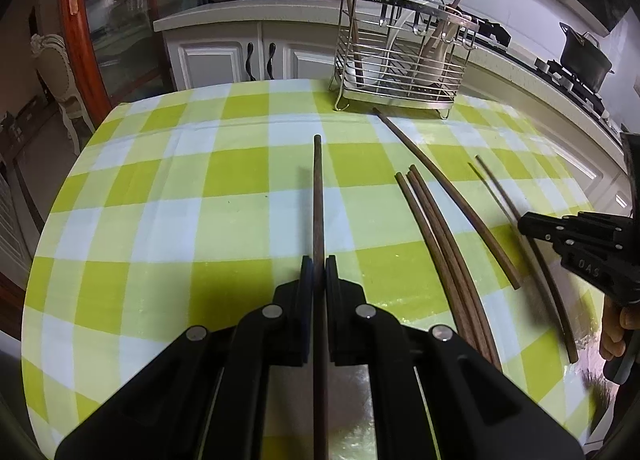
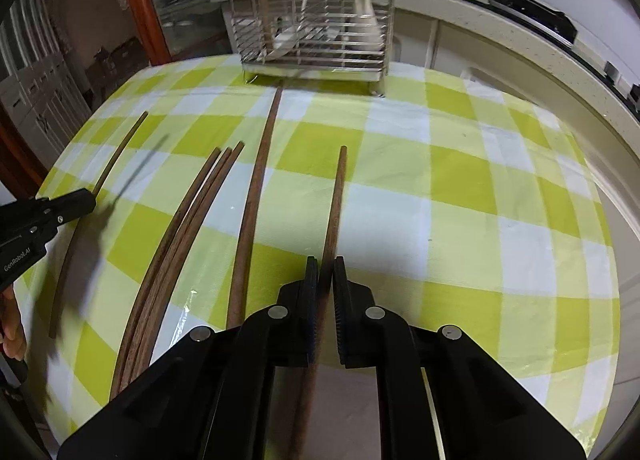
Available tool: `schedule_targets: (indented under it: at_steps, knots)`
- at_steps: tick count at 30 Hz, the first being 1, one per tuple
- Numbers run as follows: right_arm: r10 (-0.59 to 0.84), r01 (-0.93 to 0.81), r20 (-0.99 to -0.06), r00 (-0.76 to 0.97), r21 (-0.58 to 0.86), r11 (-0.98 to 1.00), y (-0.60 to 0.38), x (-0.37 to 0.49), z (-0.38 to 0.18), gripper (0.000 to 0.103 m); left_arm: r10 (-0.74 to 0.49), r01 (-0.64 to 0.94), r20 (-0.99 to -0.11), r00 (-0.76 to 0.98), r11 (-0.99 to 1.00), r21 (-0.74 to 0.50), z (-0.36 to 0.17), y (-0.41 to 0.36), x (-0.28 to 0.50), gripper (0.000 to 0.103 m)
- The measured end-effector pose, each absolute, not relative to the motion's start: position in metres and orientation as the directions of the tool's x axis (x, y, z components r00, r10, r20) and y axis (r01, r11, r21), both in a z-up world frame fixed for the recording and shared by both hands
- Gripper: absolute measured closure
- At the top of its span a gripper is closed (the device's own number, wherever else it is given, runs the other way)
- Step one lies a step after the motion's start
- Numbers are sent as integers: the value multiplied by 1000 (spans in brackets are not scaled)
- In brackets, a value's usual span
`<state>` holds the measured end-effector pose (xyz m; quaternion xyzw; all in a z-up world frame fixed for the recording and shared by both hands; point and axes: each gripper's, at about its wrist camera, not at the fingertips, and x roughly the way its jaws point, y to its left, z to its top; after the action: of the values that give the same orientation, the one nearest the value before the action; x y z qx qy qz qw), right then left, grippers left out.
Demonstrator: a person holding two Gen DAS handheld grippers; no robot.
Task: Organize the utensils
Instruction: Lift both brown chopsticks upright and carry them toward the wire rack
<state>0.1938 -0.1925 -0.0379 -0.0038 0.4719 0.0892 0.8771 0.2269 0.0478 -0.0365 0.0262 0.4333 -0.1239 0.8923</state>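
Note:
My left gripper (image 1: 319,265) is shut on a dark wooden chopstick (image 1: 318,188) that points forward over the green checked tablecloth (image 1: 180,188). My right gripper (image 2: 326,269) is shut on another chopstick (image 2: 335,200). It also shows at the right edge of the left wrist view as the right gripper (image 1: 528,225). Between the two grippers lie three chopsticks side by side (image 2: 180,228) and a single chopstick (image 2: 256,188). A wire utensil rack (image 1: 400,60) stands at the table's far edge. It holds white spoons and upright chopsticks.
Behind the table runs a white kitchen counter (image 1: 224,16) with cabinets, pots and a stove bearing a black pot (image 1: 584,56). A wood-framed glass door (image 1: 92,20) stands at the far left. A person's hand (image 1: 616,332) holds the right gripper.

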Motion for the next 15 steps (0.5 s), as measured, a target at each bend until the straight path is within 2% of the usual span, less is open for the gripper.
schedule_targets:
  at_steps: [15]
  knots:
    - [141,-118,-746,651,85,989,-216,178,16,93,-213,224,-726,653,971,-84,-9,50,221,97]
